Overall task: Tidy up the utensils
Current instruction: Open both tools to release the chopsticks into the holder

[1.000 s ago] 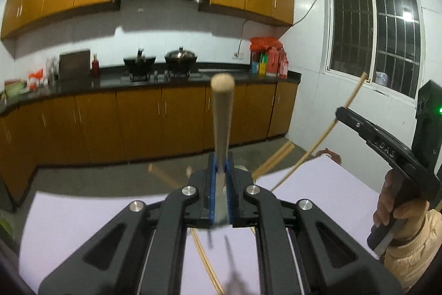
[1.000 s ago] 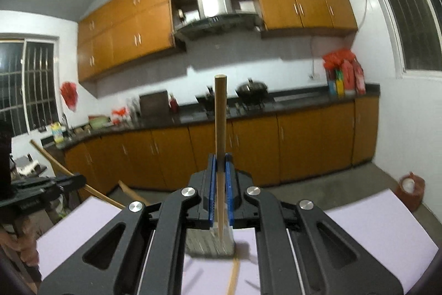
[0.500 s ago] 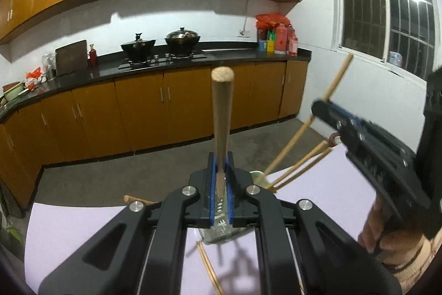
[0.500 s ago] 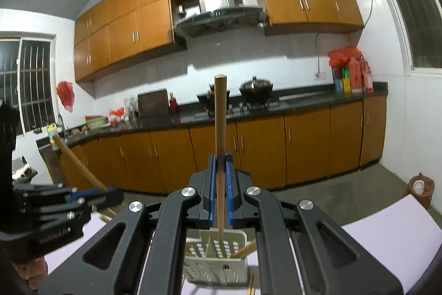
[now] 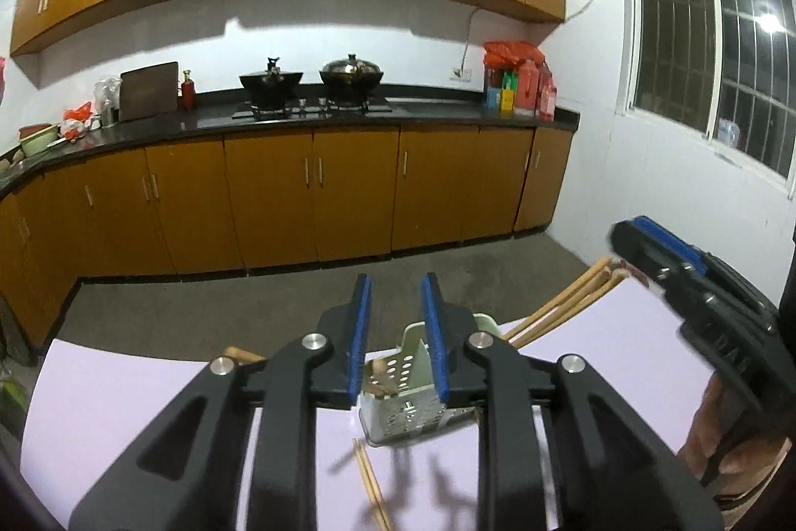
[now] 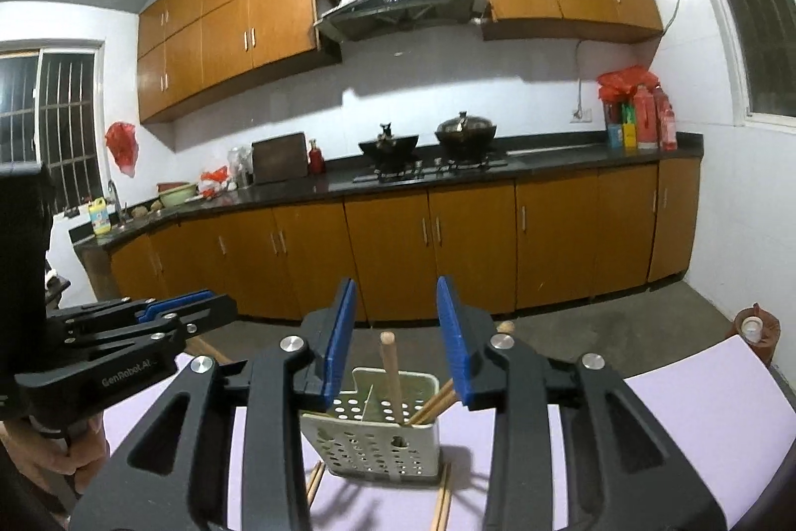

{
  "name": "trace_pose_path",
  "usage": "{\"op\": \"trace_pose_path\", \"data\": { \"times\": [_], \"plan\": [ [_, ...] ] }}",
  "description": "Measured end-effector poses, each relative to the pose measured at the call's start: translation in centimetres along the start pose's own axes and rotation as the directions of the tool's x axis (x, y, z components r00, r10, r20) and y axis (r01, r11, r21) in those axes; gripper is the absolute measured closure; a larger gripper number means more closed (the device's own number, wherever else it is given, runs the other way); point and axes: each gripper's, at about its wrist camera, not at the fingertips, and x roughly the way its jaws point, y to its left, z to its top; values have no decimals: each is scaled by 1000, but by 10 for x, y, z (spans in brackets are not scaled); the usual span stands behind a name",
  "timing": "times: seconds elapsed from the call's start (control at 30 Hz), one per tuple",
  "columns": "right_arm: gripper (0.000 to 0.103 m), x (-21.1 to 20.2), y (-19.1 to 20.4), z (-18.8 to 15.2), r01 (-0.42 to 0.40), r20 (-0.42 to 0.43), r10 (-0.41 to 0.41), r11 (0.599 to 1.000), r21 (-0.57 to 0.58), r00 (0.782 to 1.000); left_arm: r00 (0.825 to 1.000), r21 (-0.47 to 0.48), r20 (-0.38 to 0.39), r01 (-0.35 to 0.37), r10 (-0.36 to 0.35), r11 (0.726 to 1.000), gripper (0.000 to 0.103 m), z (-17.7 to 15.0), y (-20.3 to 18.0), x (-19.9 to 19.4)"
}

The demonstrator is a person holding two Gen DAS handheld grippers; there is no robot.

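A perforated pale utensil holder [image 6: 378, 431] stands on the lilac table; it also shows in the left wrist view [image 5: 408, 406]. A round wooden handle [image 6: 390, 374] stands upright in it, and chopsticks [image 6: 433, 404] lean in its right compartment. In the left wrist view chopsticks [image 5: 562, 304] fan out to the right. My left gripper [image 5: 395, 337] is open and empty just above the holder. My right gripper [image 6: 398, 337] is open and empty above it too, with the handle between the jaws but untouched. The right gripper shows in the left wrist view [image 5: 651, 257].
Loose chopsticks lie on the table in front of the holder [image 5: 370, 486] and beside it [image 6: 443, 501]. The lilac table [image 5: 124, 406] ends near the grey floor. Brown kitchen cabinets [image 6: 447, 242] and a stove stand beyond. A small bin [image 6: 753, 327] sits at the right.
Both grippers have opened and let go of their wooden utensils, which now stand in the holder. Both grippers have come lower and closer to the holder.
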Motion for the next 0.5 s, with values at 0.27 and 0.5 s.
{"op": "trace_pose_path", "data": {
  "times": [0.27,0.5],
  "plan": [
    [68,-45,-33,-28,105,-40,-104,994,37,994,996,-67,85,-22,28,997,70,-29,22,-71],
    [81,-7,-51,-146,112,-449,-64,990,80,891,988,-94,-119,-105,94,990,69,-118,40,-55]
  ]
}}
